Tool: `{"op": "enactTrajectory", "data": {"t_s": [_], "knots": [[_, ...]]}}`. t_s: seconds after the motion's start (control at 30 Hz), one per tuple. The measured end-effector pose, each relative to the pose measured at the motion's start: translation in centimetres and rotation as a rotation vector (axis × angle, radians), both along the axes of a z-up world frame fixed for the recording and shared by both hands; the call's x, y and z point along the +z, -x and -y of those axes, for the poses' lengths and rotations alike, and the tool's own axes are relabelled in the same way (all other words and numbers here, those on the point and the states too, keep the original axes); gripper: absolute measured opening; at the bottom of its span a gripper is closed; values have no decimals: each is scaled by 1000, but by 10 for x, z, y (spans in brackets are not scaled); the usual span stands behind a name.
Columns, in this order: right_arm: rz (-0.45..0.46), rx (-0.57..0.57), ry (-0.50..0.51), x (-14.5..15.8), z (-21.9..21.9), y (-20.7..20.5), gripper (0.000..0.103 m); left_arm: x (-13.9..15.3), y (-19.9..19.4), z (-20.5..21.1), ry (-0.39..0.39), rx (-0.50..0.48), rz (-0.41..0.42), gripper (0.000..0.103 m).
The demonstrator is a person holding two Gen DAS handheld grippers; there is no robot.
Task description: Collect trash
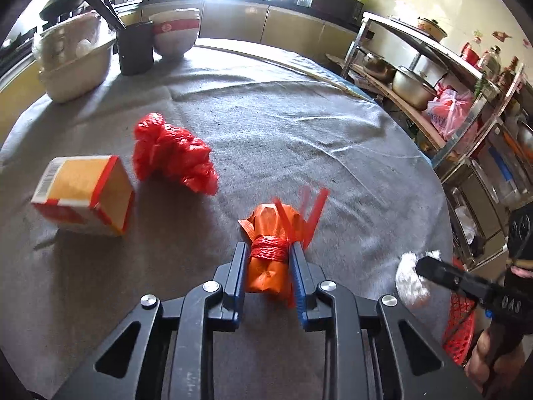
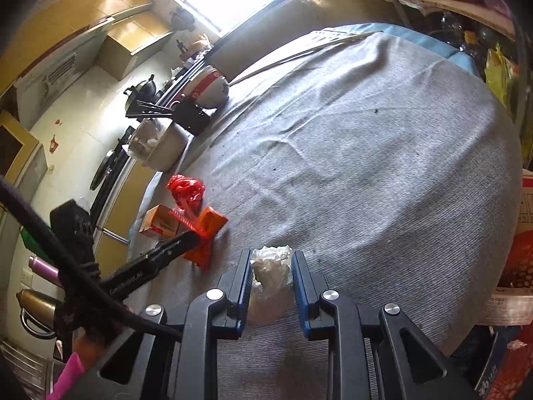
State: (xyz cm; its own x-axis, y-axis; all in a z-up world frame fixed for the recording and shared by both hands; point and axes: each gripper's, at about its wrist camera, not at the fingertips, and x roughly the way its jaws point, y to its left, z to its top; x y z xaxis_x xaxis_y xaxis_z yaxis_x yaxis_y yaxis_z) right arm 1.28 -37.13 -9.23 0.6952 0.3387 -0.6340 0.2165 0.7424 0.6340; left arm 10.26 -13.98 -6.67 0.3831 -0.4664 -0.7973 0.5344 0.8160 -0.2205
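Observation:
My left gripper (image 1: pixel 268 250) is shut on an orange bundle (image 1: pixel 270 233) tied with red string, low over the grey cloth. Its blue pads press both sides of the bundle. My right gripper (image 2: pixel 271 256) is shut on a crumpled white wad (image 2: pixel 270 268); the same white wad (image 1: pixel 411 280) shows at the right in the left wrist view. A crumpled red plastic bag (image 1: pixel 173 153) and an orange-and-white carton (image 1: pixel 83 193) lie on the cloth to the left. In the right wrist view the orange bundle (image 2: pixel 208 230), red bag (image 2: pixel 186 190) and carton (image 2: pixel 160 221) sit at left.
The round table wears a grey cloth (image 1: pixel 299 133). At its far left edge stand a white tub (image 1: pixel 73 63), a black chopstick holder (image 1: pixel 135 48) and stacked bowls (image 1: pixel 175 31). A metal rack with pots (image 1: pixel 416 76) and a pink bag stands to the right. A red basket (image 1: pixel 461 326) sits below.

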Motion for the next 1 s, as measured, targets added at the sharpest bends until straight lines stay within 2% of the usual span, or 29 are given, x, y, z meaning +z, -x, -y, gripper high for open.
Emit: {"op": "enactTrajectory", "data": {"t_s": [0.1, 0.23, 0.47, 0.5, 0.53, 0.6, 0.63, 0.67, 0.8, 0.87, 0.93, 1.0], "knots": [[6, 9, 4, 3, -4, 1, 25, 3, 14, -13, -9, 7, 29, 25], [6, 20, 14, 3, -9, 1, 25, 3, 25, -32, 12, 28, 15, 25], [-44, 36, 49, -6, -23, -4, 29, -3, 36, -48, -20, 65, 1, 28], [-49, 34, 53, -6, -23, -4, 29, -3, 37, -49, -24, 62, -4, 39], [-60, 38, 59, -5, -24, -5, 31, -3, 38, -49, -29, 63, -6, 55], [-73, 47, 68, -3, -25, -5, 40, -1, 42, -51, -16, 72, 10, 60], [-80, 47, 74, -3, -25, -5, 61, 0, 42, -51, -11, 71, 14, 60], [-85, 43, 79, -2, -25, -4, 70, -1, 42, -50, -16, 67, 11, 60], [-34, 39, 89, 2, -23, 3, 70, -6, 40, -42, -79, 61, 24, 60], [-23, 48, 99, 3, -24, 4, 69, -9, 40, -41, -81, 55, 19, 60], [-22, 53, 117, 4, -26, 4, 68, -10, 40, -40, -75, 56, 20, 46], [-26, 56, 121, 2, -27, 2, 56, -12, 39, -37, -112, 61, 33, 40]]}}
